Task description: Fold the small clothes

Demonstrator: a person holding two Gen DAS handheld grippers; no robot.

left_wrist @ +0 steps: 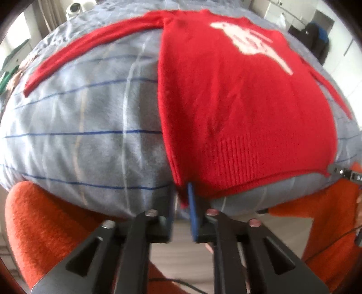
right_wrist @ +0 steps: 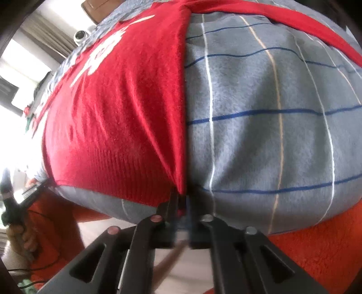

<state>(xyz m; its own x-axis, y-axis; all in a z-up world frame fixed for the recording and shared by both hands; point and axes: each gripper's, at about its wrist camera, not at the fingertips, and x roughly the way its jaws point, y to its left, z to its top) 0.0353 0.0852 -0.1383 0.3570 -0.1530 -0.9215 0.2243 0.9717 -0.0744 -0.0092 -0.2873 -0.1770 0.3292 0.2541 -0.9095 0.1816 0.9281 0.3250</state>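
Red knit fills both views: a small sweater [left_wrist: 237, 108] lies flat on a grey bedcover [left_wrist: 79, 126] crossed by blue and pale lines, its ribbed hem at the near edge of the bed and its neck toward the far edge.

The left wrist view shows the whole front, with a white figure [left_wrist: 251, 43] knitted on the chest, one sleeve [left_wrist: 90, 43] stretched out flat toward the bed's far left corner and the other running down the right side. It also catches the tip of the right gripper [left_wrist: 344, 173] at the hem's far corner, and orange-clad legs [left_wrist: 45, 217] below the bed's near edge. The right wrist view shows only the sweater's right half [right_wrist: 117, 108], the white figure foreshortened, a sleeve [right_wrist: 294, 20] laid across the far part of the cover, and at the left margin a hand [right_wrist: 20, 235] gripping the handle of the other tool.

The left gripper [left_wrist: 182, 199] stands at the hem's left corner. Its jaws are a narrow way apart, and a fold of red cloth hangs in the gap; the blur does not let me say whether the pads press on it.

The right gripper [right_wrist: 181, 201] stands at the hem's right corner, jaws likewise only slightly parted, with a thin red edge between them. Whether it is pinched or merely lying there I cannot tell.
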